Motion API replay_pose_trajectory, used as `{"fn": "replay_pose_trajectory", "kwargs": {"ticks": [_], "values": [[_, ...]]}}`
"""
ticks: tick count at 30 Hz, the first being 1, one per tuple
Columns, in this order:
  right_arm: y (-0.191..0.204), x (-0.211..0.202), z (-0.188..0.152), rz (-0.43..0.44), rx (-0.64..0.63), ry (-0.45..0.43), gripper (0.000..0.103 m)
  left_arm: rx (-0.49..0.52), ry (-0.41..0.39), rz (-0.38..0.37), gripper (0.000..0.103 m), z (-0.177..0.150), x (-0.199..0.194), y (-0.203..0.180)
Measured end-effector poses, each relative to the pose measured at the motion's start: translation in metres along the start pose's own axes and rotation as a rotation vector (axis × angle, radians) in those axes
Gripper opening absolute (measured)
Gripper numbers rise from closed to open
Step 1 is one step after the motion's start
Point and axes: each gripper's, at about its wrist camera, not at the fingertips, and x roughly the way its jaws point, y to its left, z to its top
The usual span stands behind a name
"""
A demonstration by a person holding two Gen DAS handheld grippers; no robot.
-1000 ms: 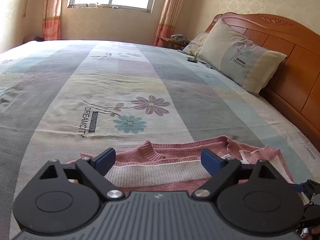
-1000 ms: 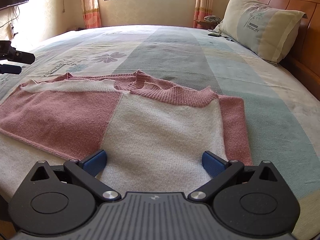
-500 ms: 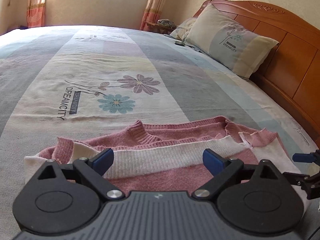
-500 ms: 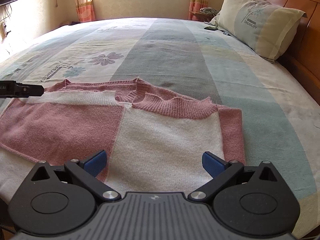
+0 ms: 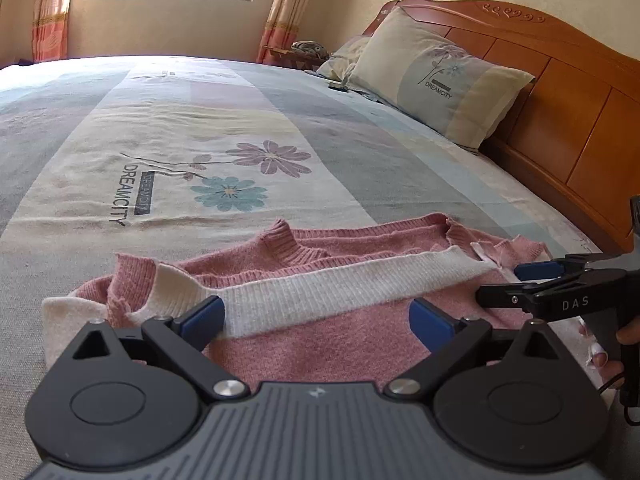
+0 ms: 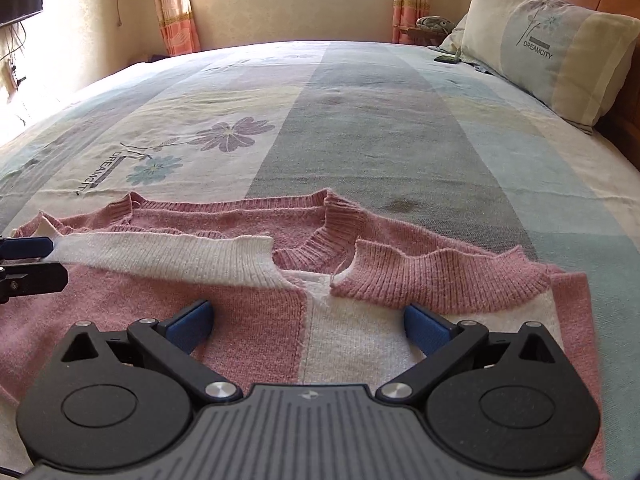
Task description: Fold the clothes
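A pink and white knitted sweater (image 5: 320, 332) lies flat on the bed, seen too in the right wrist view as the sweater (image 6: 256, 320). Its white ribbed hem band (image 5: 320, 292) runs across in front of my left gripper (image 5: 316, 320), which stands open low over the pink panel. My right gripper (image 6: 306, 322) is open as well, hovering over the seam between the pink and white panels, just short of the pink ribbed band (image 6: 436, 280). In the left wrist view the right gripper (image 5: 532, 280) shows at the right edge, held by a hand (image 5: 608, 356).
The striped floral bedsheet (image 5: 224, 148) stretches far ahead. A pillow (image 5: 436, 80) leans on the wooden headboard (image 5: 560, 120) at the right. A small dark object (image 6: 447, 59) lies near the pillows. Curtains and a window are at the far wall.
Both grippers have moved forward and lower over the sweater. The right gripper has come closer to the left one. Both stay open.
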Motion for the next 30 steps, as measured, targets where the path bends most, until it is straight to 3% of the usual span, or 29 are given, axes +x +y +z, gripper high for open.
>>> {"fn": "replay_pose_trajectory", "kwargs": {"ticks": [7, 10, 12, 21, 25, 27, 30], "values": [[-0.023, -0.036, -0.036, -0.114, -0.054, -0.039, 0.103, 0.086, 0.010, 0.046, 0.102, -0.006, 0.004, -0.013], [-0.050, -0.045, -0.047, -0.054, 0.117, -0.049, 0.103, 0.088, 0.010, 0.051, 0.102, -0.005, 0.004, -0.013], [-0.049, -0.056, -0.046, -0.091, 0.116, -0.056, 0.103, 0.083, 0.010, 0.051, 0.102, -0.005, 0.004, -0.012], [-0.037, -0.080, -0.067, -0.106, 0.018, -0.016, 0.103, 0.074, 0.010, 0.048, 0.102, -0.006, -0.001, -0.012], [-0.022, -0.097, -0.078, -0.051, -0.036, -0.008, 0.103, 0.071, 0.013, 0.050, 0.102, -0.006, -0.002, -0.013], [-0.021, -0.094, -0.089, -0.079, -0.038, 0.040, 0.103, 0.072, 0.014, 0.051, 0.102, -0.006, -0.004, -0.013], [-0.027, -0.101, -0.095, -0.071, 0.009, 0.019, 0.103, 0.075, 0.015, 0.052, 0.102, -0.007, -0.005, -0.014]]}}
